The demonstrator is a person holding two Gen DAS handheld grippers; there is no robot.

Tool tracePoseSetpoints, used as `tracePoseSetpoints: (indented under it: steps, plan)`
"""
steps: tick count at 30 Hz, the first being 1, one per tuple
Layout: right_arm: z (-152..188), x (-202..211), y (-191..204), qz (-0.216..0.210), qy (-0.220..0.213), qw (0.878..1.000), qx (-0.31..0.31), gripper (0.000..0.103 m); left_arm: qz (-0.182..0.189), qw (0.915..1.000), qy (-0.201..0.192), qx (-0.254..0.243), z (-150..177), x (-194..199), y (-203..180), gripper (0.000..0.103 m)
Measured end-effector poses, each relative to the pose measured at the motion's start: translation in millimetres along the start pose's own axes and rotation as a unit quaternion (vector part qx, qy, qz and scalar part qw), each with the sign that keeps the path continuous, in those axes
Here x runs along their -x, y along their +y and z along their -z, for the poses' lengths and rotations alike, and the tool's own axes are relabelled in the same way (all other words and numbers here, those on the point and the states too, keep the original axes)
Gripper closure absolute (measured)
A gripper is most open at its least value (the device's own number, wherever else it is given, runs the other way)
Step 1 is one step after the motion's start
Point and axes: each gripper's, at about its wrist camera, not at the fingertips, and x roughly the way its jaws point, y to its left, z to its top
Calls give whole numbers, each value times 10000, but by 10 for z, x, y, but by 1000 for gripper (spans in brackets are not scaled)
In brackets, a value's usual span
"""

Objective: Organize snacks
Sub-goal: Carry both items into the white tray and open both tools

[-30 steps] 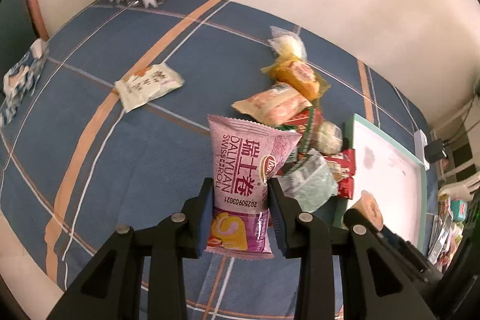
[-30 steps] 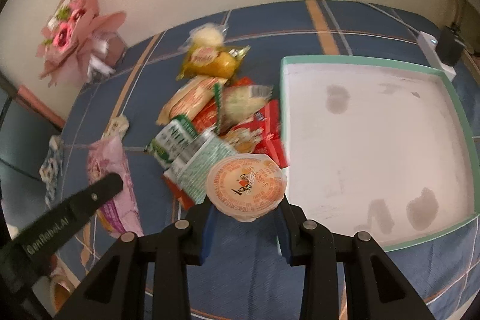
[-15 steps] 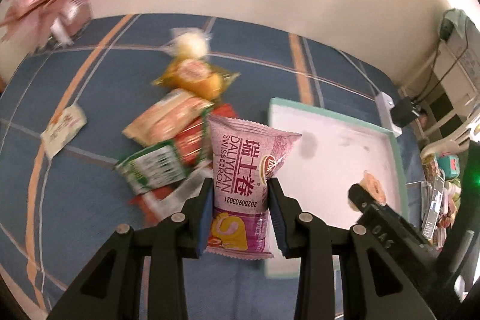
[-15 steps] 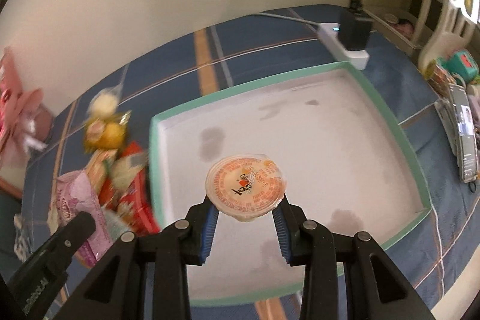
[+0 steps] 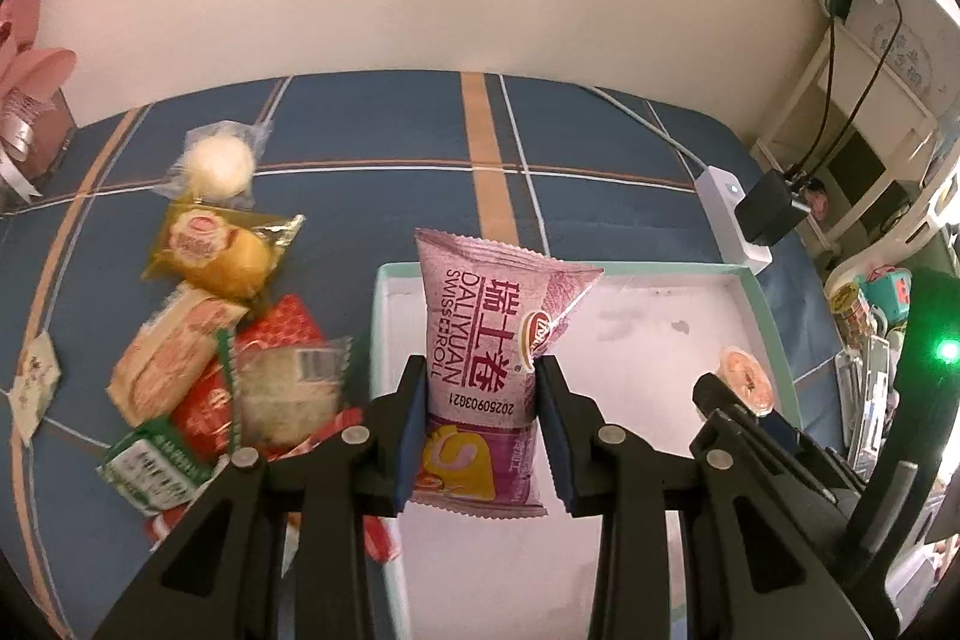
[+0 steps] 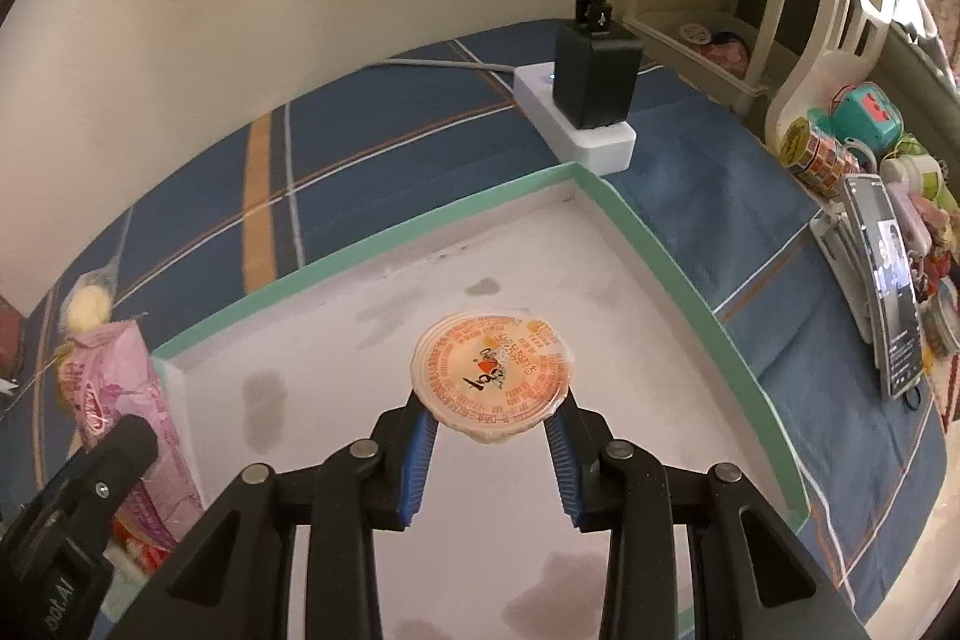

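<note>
My left gripper (image 5: 480, 394) is shut on a pink Swiss roll packet (image 5: 486, 340), held upright over the left edge of the white tray with a teal rim (image 5: 690, 274). My right gripper (image 6: 491, 424) is shut on an orange-lidded jelly cup (image 6: 491, 376), held above the tray's floor (image 6: 600, 292) near its far right corner. The jelly cup (image 5: 747, 379) and right gripper also show at the right in the left wrist view. The pink packet (image 6: 114, 400) shows at the left in the right wrist view.
A pile of snack packets lies left of the tray: a yellow cake packet (image 5: 216, 250), a clear-wrapped white ball (image 5: 219, 163), a red packet (image 5: 282, 328), a green-and-white packet (image 5: 156, 466). A white power strip with a black charger (image 6: 591, 100) sits behind the tray. Toys and a phone (image 6: 888, 280) crowd the right side.
Both grippers swung right with their snacks, from over the snack pile to over the tray. The right gripper now looks at the tray's far right corner.
</note>
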Motion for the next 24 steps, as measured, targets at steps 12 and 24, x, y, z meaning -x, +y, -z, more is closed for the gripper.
tracePoseSetpoints:
  steps: [12,24]
  plan:
    - [5,-137,-13,29,197,9998,55,60,67,9999,53,69,-57,24,3,37]
    - [72,29,157,-175,186,9988,427,5,-961,9932,225,613,15,292,532,11]
